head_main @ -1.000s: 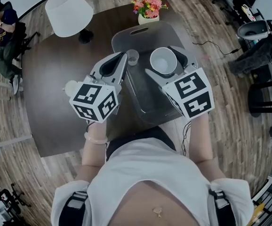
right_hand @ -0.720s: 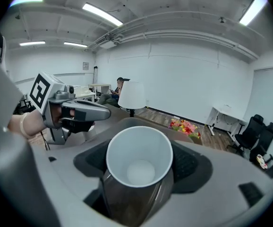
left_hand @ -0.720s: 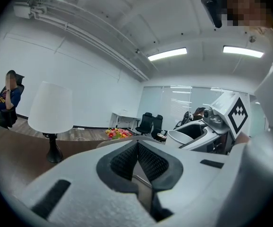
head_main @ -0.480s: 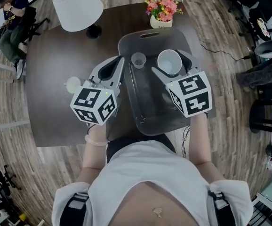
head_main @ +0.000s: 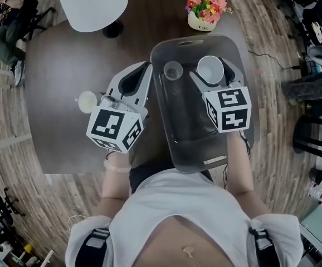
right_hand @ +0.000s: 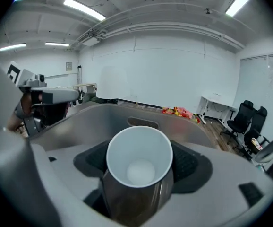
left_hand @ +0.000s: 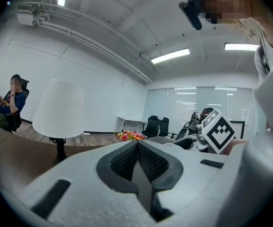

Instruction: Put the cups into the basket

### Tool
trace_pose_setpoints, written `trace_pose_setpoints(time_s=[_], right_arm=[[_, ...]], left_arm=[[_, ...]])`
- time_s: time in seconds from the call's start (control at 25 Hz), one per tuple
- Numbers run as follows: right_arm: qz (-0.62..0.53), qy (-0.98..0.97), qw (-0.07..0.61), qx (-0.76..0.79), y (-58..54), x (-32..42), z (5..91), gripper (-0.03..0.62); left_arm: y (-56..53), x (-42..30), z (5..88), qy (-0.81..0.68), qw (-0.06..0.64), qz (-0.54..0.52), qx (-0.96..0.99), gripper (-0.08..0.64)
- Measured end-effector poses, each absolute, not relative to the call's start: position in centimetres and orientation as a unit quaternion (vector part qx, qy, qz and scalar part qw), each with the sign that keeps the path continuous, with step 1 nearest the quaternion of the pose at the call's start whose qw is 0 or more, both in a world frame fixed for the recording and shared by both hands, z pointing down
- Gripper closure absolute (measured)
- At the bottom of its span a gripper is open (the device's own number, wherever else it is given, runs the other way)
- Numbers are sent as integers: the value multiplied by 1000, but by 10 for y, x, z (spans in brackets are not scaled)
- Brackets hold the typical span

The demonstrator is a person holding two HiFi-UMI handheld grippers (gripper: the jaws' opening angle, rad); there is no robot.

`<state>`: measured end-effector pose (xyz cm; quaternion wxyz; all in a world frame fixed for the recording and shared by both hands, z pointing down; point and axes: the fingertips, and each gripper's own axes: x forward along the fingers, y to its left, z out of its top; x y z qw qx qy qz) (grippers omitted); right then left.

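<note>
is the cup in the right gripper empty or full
Empty: the right gripper view looks into the cup and shows only its bare white bottom.

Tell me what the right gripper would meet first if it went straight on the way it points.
Probably the basket's far wall, near the handle slot. The right gripper, shut on the white cup, points down into the basket; the clear cup sits left of that line. Depth is unclear.

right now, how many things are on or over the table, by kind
cups: 3 (held cup, clear cup, pale cup)
basket: 1
lamp: 1
flower pot: 1
total: 6
</note>
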<state>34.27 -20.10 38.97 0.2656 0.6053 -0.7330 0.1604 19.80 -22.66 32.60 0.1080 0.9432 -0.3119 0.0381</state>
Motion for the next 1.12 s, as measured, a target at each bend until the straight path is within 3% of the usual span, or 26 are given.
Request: trace_pose_setpoints(time_s=[1.12], right_arm=[[280, -660, 240, 655, -248, 376, 521, 211]], left_arm=[[-237, 213, 340, -257, 133, 39, 957, 549]])
